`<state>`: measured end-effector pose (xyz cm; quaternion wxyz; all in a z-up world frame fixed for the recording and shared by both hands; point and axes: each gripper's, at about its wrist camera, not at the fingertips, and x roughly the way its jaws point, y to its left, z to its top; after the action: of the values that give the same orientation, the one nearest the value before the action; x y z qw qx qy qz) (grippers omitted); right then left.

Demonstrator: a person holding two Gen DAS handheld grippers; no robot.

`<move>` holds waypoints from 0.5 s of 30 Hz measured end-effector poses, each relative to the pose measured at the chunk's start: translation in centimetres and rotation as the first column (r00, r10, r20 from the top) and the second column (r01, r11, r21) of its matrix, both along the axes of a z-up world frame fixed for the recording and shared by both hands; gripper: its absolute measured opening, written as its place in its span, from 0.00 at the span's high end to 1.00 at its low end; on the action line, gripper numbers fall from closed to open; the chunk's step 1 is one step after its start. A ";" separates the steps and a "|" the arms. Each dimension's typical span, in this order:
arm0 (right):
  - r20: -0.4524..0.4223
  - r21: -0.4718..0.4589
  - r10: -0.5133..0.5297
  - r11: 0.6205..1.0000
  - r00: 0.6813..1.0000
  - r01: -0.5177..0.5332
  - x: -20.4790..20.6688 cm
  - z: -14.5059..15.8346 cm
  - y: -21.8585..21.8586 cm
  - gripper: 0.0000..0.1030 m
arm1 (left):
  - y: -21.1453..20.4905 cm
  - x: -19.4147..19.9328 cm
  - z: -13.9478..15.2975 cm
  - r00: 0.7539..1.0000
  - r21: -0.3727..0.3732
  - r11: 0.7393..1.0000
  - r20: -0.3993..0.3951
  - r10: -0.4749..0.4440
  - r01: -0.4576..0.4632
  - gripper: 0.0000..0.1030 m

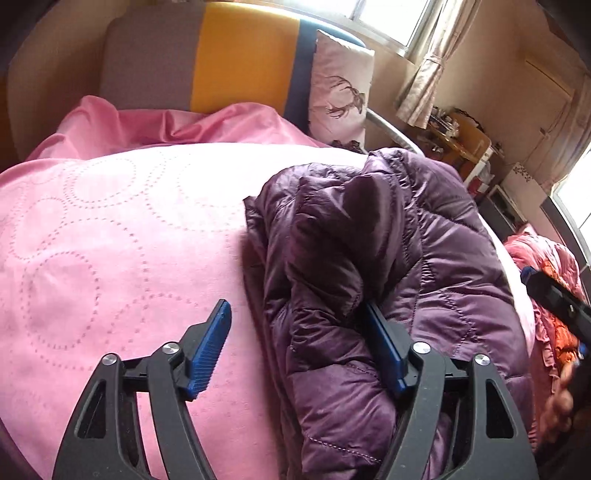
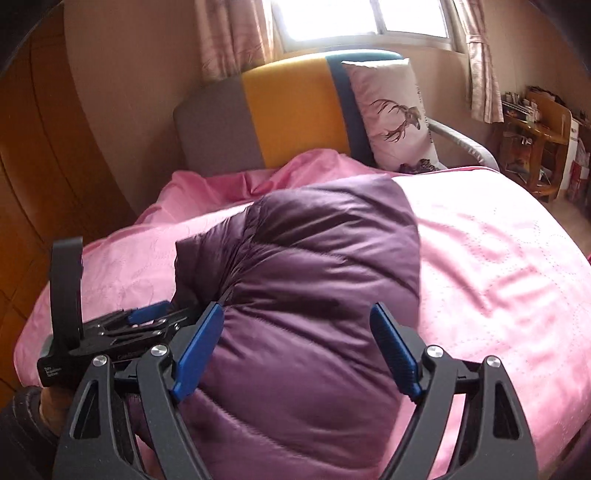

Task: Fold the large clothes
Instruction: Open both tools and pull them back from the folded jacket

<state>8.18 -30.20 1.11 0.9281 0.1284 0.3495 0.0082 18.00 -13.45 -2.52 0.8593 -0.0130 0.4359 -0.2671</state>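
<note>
Jacket (image 2: 306, 295) in quilted purple, already bundled into a thick puffy stack, lies on the near half of a pink bedspread (image 1: 110, 240), with both claws spread wide and pinching nothing. In the left wrist view the left gripper (image 1: 299, 350) straddles the bundle's near left edge — one blue pad over bare bedspread, the other against or tucked under a fold, which of the two cannot be told. In the right wrist view the right gripper (image 2: 297, 350) hangs over the jacket's near end, its pads apart and clear of the fabric.

The risk, as judged from here: slick, air-filled padding tends to spring back, so the released folds may slump open or slide sideways. The left claw's inner pad, if it sits beneath a layer, could drag that layer out as it withdraws. The soft bed gives little to press against.

Farther off, a loose pink sheet (image 2: 229, 184) is rumpled at the head of the bed, before a headboard (image 2: 288, 110) in grey, yellow and blue. A pillow (image 2: 391, 118) printed with a deer leans at its right. Beyond — a bright window (image 2: 362, 18) with pale curtains, and at far right a cluttered wooden shelf (image 2: 539, 136).
</note>
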 end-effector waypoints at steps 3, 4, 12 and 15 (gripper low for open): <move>-0.045 -0.134 -0.022 0.991 0.999 0.016 2.8 -2.2 3.3 0.27 | 0.0 0.2 -1.1 1.000 0.016 1.000 -0.012 0.018 -0.018 0.25; -0.059 -0.179 -0.031 0.984 0.998 0.020 3.3 -3.1 4.0 0.27 | -0.1 0.5 -1.2 1.000 0.030 0.999 -0.003 0.022 -0.021 0.24; -0.062 -0.238 -0.079 0.969 0.995 0.062 4.3 -5.9 5.2 0.26 | 0.5 0.8 -2.3 0.998 0.044 0.997 -0.012 0.068 -0.067 0.18; -0.030 -0.210 -0.111 0.972 0.993 0.102 3.1 -5.1 4.6 0.22 | 1.3 -0.8 -0.4 0.995 0.050 0.994 0.033 0.093 -0.095 0.13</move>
<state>11.30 -25.59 -4.02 0.9280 0.0493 0.3602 -0.0809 17.23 -12.19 -2.92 0.8776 -0.0073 0.4283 -0.2151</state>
